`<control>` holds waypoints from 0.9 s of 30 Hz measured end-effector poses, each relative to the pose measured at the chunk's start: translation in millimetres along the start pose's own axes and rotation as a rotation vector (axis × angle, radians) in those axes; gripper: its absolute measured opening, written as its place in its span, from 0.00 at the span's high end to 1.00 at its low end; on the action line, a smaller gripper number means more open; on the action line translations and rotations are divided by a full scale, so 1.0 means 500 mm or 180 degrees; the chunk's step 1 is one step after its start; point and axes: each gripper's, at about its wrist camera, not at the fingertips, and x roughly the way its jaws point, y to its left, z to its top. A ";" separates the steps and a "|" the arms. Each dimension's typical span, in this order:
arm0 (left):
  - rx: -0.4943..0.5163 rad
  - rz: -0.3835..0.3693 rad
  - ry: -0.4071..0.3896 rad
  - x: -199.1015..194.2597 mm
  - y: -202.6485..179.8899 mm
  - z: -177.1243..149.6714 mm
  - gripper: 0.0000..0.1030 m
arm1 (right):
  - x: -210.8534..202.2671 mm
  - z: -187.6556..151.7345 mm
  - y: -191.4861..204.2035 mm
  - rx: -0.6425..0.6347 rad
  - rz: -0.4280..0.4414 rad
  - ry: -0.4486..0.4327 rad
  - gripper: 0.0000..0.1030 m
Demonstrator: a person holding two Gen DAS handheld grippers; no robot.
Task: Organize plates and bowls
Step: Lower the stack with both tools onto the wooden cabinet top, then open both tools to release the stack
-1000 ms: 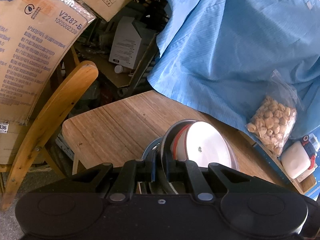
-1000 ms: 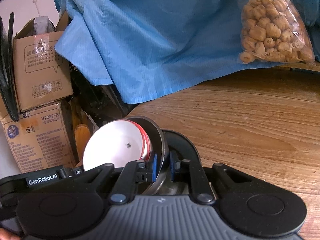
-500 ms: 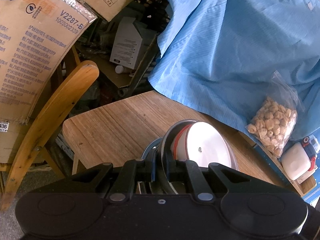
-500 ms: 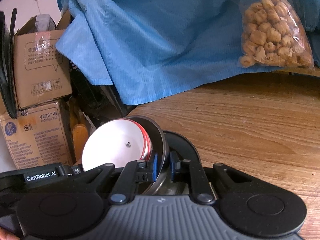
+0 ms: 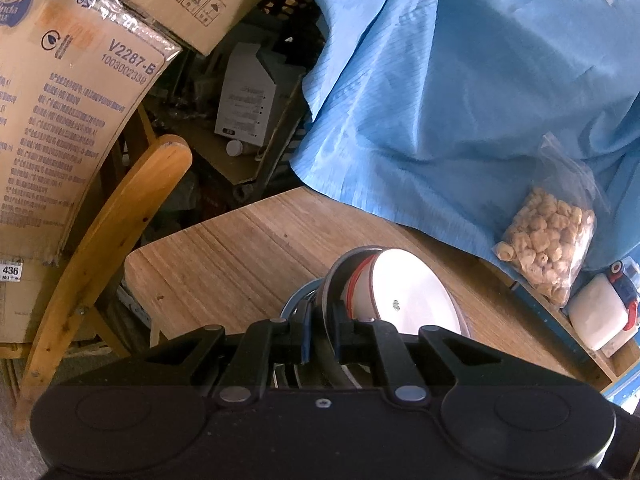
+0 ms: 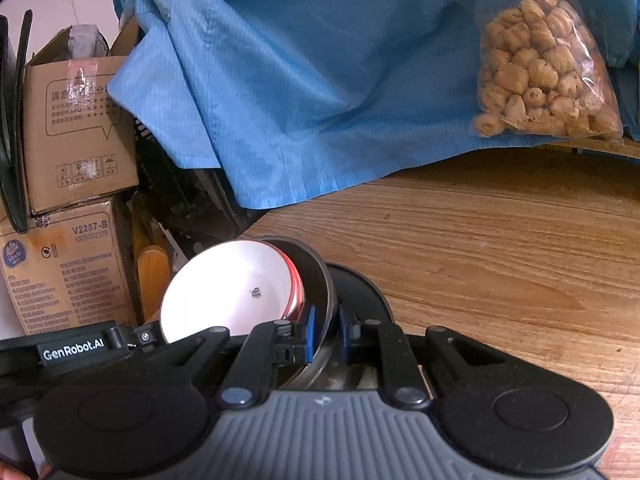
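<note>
A stack of dishes hangs between my two grippers above the wooden table (image 5: pixel 224 264). A white bowl (image 5: pixel 412 300) with a red rim sits inside a grey metal bowl (image 5: pixel 340 272). My left gripper (image 5: pixel 322 330) is shut on the metal bowl's rim on one side. My right gripper (image 6: pixel 326 330) is shut on the same metal bowl's rim (image 6: pixel 320 276) on the other side, with the white bowl (image 6: pixel 232 292) to its left. A dark plate (image 6: pixel 360 288) shows under the metal bowl. The stack is tilted.
A blue cloth (image 5: pixel 460 100) drapes over the table's far side. A clear bag of puffed snacks (image 6: pixel 536 76) lies on it. Cardboard boxes (image 5: pixel 60 120) and a wooden chair back (image 5: pixel 120 224) stand off the table's left corner. A white container (image 5: pixel 596 316) sits at right.
Both grippers have shifted slightly with the stack; the background has slid a little in both views. The grip on the metal bowl is unchanged.
</note>
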 end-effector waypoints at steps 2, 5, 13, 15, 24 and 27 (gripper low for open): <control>0.0037 0.0019 -0.0013 -0.001 -0.003 -0.001 0.90 | 0.000 -0.001 0.000 -0.0009 -0.0003 -0.0006 0.85; 0.0068 0.0032 -0.0018 -0.003 -0.005 -0.003 0.87 | -0.001 -0.001 0.000 -0.0040 -0.0020 -0.0016 0.85; 0.0057 0.0079 0.0004 -0.003 -0.003 -0.005 0.78 | -0.006 0.000 0.005 -0.0087 -0.0093 -0.0035 0.85; 0.0063 0.0110 -0.0005 -0.003 -0.003 -0.006 0.74 | -0.009 -0.001 0.006 -0.0098 -0.0118 -0.0050 0.84; 0.0071 0.0205 -0.0085 -0.011 -0.003 -0.005 0.54 | -0.016 -0.003 0.004 -0.0096 -0.0151 -0.0075 0.82; 0.0082 0.0230 -0.0109 -0.012 -0.004 -0.003 0.54 | -0.019 -0.002 0.001 -0.0089 -0.0143 -0.0079 0.79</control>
